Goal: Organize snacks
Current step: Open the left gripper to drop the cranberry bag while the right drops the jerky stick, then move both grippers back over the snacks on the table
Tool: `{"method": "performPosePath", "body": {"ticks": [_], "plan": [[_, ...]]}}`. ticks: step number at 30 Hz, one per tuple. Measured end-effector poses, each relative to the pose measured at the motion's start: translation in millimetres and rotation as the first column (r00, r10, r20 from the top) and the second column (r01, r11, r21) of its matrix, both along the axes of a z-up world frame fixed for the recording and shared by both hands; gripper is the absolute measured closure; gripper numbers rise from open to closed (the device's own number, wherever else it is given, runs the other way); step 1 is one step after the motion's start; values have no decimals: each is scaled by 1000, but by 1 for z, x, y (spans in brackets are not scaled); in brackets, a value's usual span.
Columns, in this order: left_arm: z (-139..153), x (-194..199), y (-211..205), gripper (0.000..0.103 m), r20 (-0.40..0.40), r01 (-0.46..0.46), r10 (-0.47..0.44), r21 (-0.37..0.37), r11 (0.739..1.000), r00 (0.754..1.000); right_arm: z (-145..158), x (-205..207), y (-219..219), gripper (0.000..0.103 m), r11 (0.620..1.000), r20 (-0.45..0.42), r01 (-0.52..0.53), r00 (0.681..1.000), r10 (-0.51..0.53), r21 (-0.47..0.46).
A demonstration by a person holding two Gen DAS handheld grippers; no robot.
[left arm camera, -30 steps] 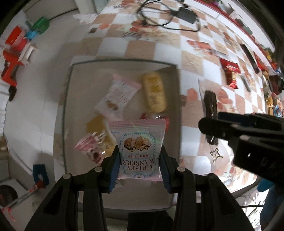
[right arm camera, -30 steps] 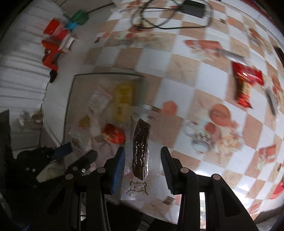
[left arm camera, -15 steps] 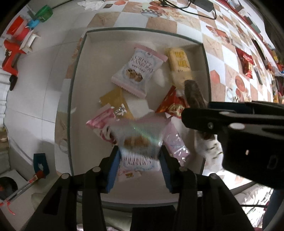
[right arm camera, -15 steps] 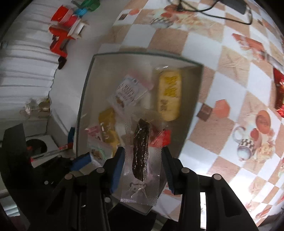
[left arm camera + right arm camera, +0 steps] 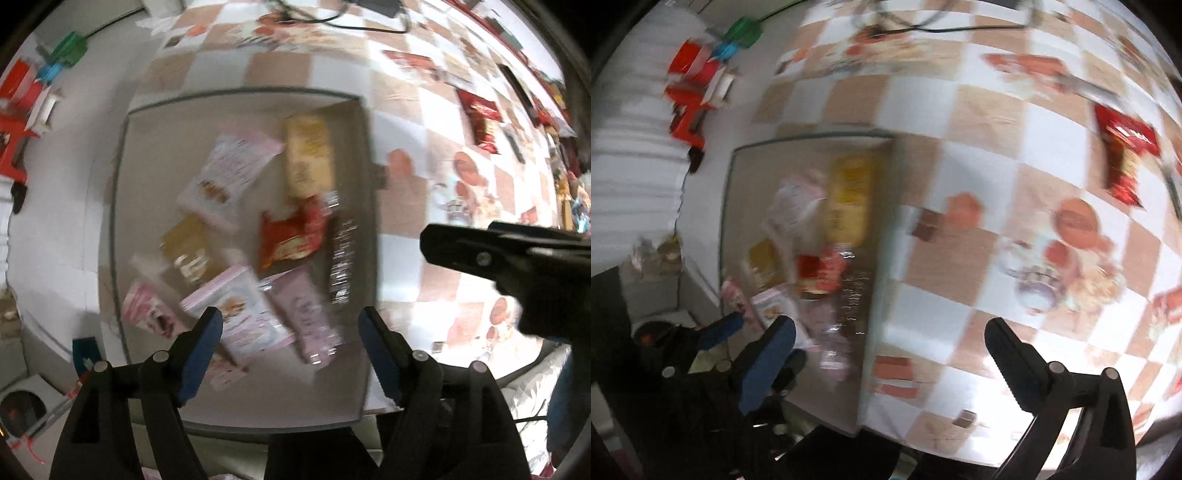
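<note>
I read the left gripper pointing down over the tray, fingers spread, just opening, nothing gripped between them. Directly beyond the fingertips lies the pink cranberry packet, released and flat on the tray floor, beside another pale pink packet. The right gripper also stands released, fingers having just sprung wide and empty, straddling the tray's right wall. The dark snack in clear wrap lies inside the tray along that wall. Further in: 1 red packet, 1 gold packet, 1 pink-white packet, 1 yellow bar at the far right corner. Beyond the tray, on the checked worktop, 1 red packet lies well apart. Frames blurred; print unreadable.
</note>
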State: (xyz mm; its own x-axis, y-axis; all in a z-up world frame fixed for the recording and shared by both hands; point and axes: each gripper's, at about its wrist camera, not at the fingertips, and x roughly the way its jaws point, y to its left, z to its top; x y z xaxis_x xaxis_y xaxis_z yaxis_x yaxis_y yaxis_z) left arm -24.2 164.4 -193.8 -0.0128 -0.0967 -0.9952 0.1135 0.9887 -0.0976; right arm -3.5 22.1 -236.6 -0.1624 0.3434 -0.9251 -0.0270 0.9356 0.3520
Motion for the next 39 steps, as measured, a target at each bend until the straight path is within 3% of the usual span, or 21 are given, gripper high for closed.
{"method": "performPosePath", "body": {"ticks": [5, 12, 17, 23, 26, 31, 35, 39], "plan": [[14, 11, -42, 24, 18, 75, -75, -28, 997, 997, -21, -12, -60, 0, 989, -68, 120, 990, -126, -84], [19, 40, -98, 24, 29, 163, -162, -53, 985, 986, -48, -34, -141, 0, 950, -134, 266, 948, -289, -162], [17, 70, -141, 24, 34, 197, -195, -49, 979, 980, -59, -52, -183, 0, 929, -159, 314, 925, -346, -194], [-2, 137, -174, 24, -24, 19, -21, -76, 997, 999, -65, -72, -216, 0, 921, -173, 342, 912, -373, -185], [-10, 171, -189, 24, 9, -64, 64, -33, 997, 998, -66, -81, -227, 0, 920, -180, 354, 906, -382, -169], [-15, 211, -220, 24, 81, -90, 91, -6, 996, 993, -67, -101, -248, 0, 919, -199, 371, 899, -391, -130], [-24, 238, -239, 24, 94, -127, 124, 24, 992, 988, -66, -117, -271, 0, 923, -192, 369, 903, -384, -111], [-43, 240, -258, 23, 86, -66, 56, 119, 991, 995, -57, -128, -289, 0, 921, -183, 376, 903, -388, -98]]}}
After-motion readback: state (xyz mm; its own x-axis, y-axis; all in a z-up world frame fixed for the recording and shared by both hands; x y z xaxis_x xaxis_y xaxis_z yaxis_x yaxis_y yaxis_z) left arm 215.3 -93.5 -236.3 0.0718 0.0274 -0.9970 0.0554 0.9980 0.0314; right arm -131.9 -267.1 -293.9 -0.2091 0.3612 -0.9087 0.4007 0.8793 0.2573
